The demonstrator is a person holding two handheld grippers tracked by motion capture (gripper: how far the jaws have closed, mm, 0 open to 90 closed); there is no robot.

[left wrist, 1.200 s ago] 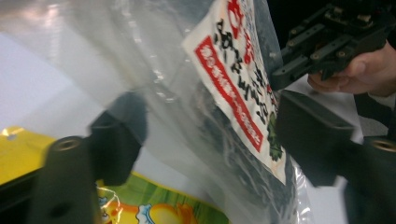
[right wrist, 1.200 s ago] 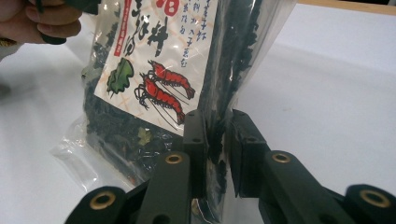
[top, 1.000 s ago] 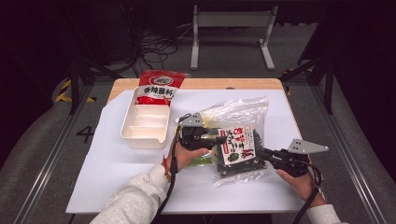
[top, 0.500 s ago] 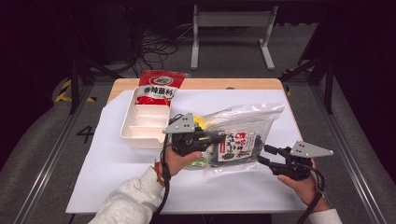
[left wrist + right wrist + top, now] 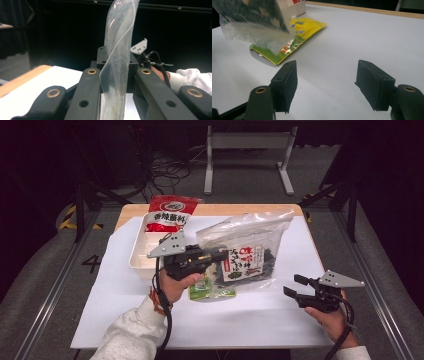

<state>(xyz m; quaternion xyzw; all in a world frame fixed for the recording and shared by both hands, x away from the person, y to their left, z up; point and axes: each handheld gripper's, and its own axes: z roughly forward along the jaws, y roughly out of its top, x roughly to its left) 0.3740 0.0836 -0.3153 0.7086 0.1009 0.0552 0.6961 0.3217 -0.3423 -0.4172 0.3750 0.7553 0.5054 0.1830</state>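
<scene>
The clear bag [image 5: 247,252] with the dark snack pack inside hangs in the air over the white table [image 5: 115,295], lifted off it, with its edge squeezed tight in the left gripper [image 5: 220,256]. A small green and yellow packet [image 5: 211,290] lies flat on the table just under the bag. The right gripper [image 5: 294,286] is off to the side near the table's edge; its jaws have just been opening and now stand wide apart with nothing between them.
</scene>
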